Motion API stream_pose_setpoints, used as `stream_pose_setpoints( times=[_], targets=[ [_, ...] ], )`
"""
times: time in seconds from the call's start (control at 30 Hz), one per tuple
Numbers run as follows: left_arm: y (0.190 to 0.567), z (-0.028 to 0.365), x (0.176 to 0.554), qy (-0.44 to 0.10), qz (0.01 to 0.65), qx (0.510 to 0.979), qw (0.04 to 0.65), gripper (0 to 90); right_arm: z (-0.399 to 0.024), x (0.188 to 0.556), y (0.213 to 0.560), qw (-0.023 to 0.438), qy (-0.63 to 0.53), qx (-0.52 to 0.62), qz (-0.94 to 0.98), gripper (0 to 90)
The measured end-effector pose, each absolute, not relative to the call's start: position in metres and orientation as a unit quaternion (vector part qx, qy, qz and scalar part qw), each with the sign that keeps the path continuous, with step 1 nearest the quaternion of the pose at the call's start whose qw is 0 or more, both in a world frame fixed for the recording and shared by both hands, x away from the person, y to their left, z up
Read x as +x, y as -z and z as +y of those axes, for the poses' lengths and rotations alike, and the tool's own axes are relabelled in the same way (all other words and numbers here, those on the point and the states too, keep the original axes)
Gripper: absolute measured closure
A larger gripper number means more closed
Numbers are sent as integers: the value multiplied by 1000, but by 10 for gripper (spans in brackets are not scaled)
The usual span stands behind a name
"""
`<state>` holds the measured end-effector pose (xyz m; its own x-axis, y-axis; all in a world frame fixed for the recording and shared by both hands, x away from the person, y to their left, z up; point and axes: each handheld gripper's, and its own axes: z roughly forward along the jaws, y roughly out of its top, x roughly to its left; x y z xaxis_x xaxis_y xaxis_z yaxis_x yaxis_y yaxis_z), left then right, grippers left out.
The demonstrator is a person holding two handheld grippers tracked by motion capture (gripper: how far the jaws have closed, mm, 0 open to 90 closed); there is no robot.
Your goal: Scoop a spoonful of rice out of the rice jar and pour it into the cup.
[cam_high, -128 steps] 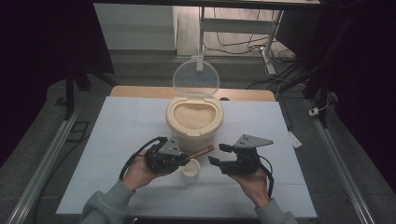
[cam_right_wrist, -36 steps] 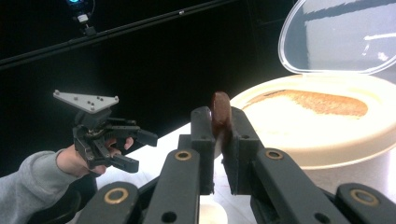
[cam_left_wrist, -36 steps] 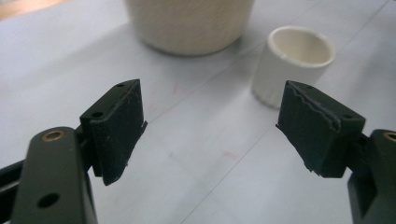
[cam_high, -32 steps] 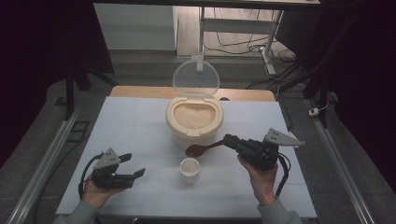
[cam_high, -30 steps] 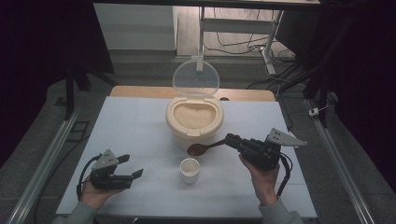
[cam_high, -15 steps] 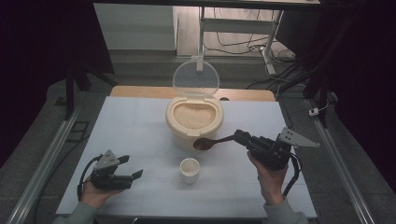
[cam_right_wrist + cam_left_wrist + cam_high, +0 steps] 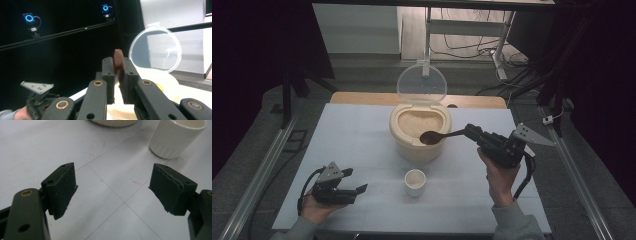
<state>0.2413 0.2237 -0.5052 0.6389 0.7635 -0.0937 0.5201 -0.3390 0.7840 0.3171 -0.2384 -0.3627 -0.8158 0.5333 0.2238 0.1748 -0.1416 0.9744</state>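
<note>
A cream rice container (image 7: pixel 420 131) stands mid-table, full of rice, with its clear round lid (image 7: pixel 422 83) hinged upright behind it. My right gripper (image 7: pixel 473 132) is shut on the handle of a brown wooden spoon (image 7: pixel 437 136), whose bowl hovers over the container's front right rim. In the right gripper view the spoon (image 7: pixel 117 59) stands edge-on between the pads, with the lid (image 7: pixel 155 49) beyond. A small white cup (image 7: pixel 415 182) sits in front of the container. My left gripper (image 7: pixel 356 192) rests open and holds nothing at the table's near left; its view shows the cup (image 7: pixel 177 138) ahead to the right.
The white table top (image 7: pixel 352 145) carries faint red marks and thin lines (image 7: pixel 110 187). A metal rail (image 7: pixel 262 170) runs along the left side and another (image 7: pixel 582 185) along the right. A desk frame and cables (image 7: pixel 482 40) lie on the floor beyond the far edge.
My right gripper has lifted the spoon up and to the right, from low beside the cup to the container's rim. The left gripper has stayed put, open, at the near left.
</note>
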Motion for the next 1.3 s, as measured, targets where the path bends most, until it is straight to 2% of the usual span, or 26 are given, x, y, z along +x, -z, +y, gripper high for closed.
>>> stream_pose_setpoints(
  times=[0.37,1.3],
  targets=[
    [507,224,242,-140,402,807,410,202,-228,352,344,168,-677,304,650,829],
    [511,224,246,-137,404,812,397,199,-214,379,345,215,-619,328,681,829]
  ],
)
